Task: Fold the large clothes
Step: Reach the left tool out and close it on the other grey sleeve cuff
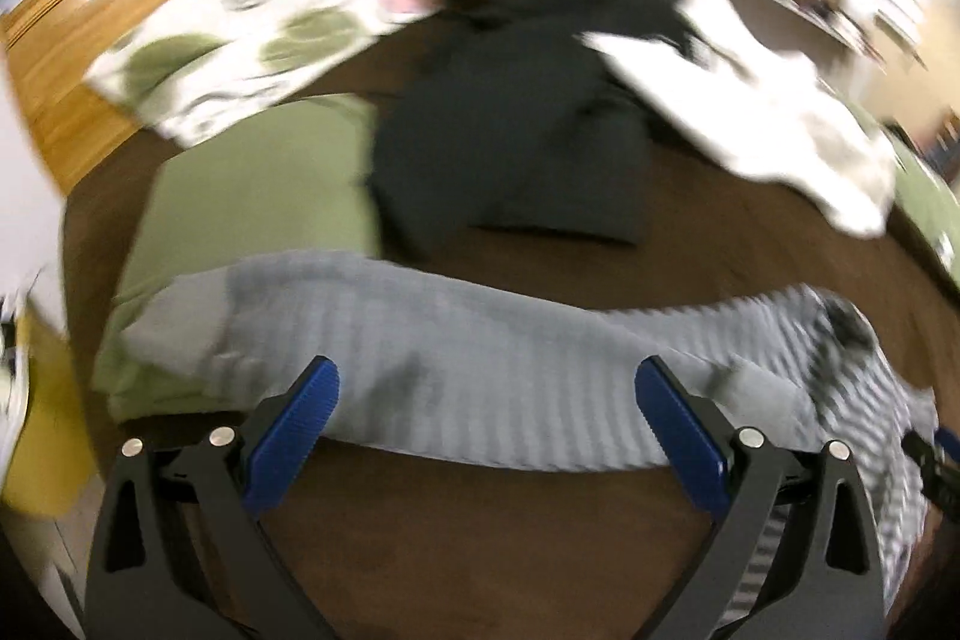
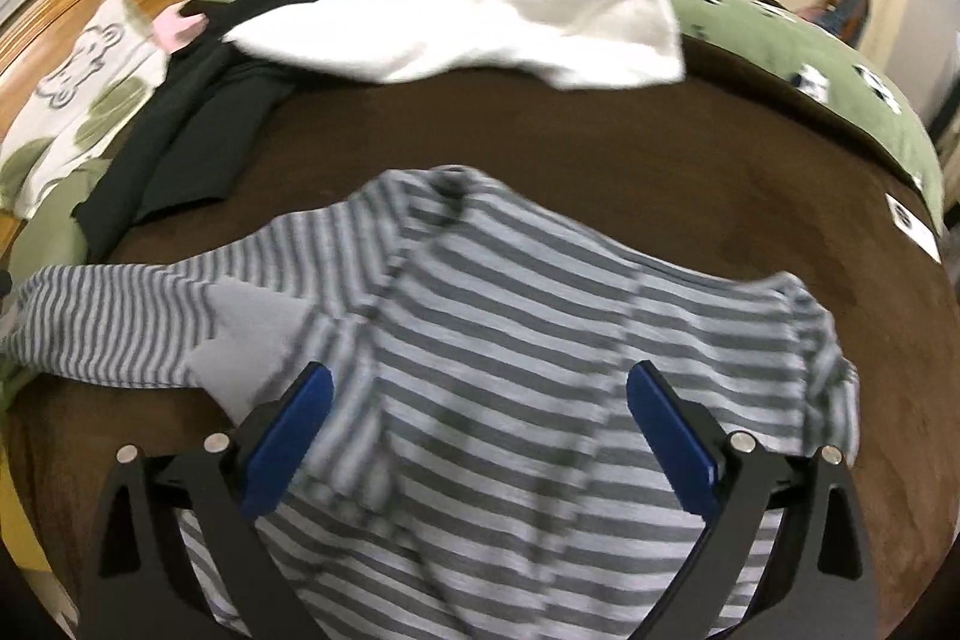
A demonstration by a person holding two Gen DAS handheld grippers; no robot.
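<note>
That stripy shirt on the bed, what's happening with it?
A person is folding clothes on a bed with a grabbing tool in each hand. The grey striped shirt lies on the brown blanket, one sleeve stretched out sideways. The right tool and the left tool are both open above it, gripping nothing. A black garment and a white fluffy one wait further back, not folded.

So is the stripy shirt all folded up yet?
Not yet. The striped shirt lies loosely on the brown blanket, one sleeve still stretched out sideways.
</note>
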